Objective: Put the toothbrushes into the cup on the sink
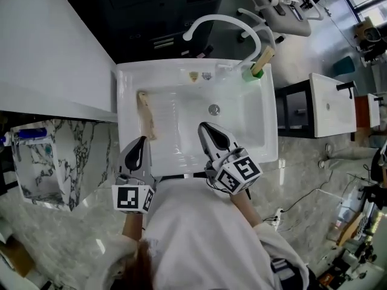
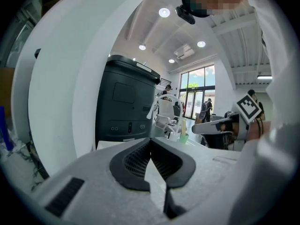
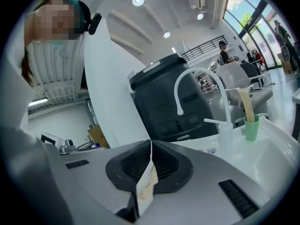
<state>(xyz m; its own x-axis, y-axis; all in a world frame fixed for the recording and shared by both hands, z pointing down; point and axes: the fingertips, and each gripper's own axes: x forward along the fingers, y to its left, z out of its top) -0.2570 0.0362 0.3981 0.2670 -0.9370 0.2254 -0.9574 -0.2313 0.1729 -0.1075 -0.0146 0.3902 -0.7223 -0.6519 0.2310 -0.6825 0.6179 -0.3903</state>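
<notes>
**Sink** (image 1: 125,95): white basin set in a marble-patterned surface, with a curved tap (image 1: 225,20) at the back rim.

**Cup** (image 1: 249,74): green, upright on the sink's back right corner beside the tap, where it can be reached from the front.

**Toothbrush, first** (image 1: 264,58): pale and long, standing in the cup and leaning against its rim. This one looks delivered.

**Toothbrush, second** (image 1: 145,115): pale, lying lengthwise on the basin's left inner slope, well apart from the cup. This part of the task looks outstanding.

**Left claw** (image 1: 143,139): jaws closed tip to tip with nothing between them. It sits at the sink's front left edge, near the lying toothbrush but not touching it. It is probably the nearer tool for that pick, and the jaws would have to part first.

**Right claw** (image 1: 205,126): jaws pressed together, over the front middle of the basin. A pale sliver shows in the slot below the tips. It cannot be identified, and no held item is visible from the head view.
</notes>
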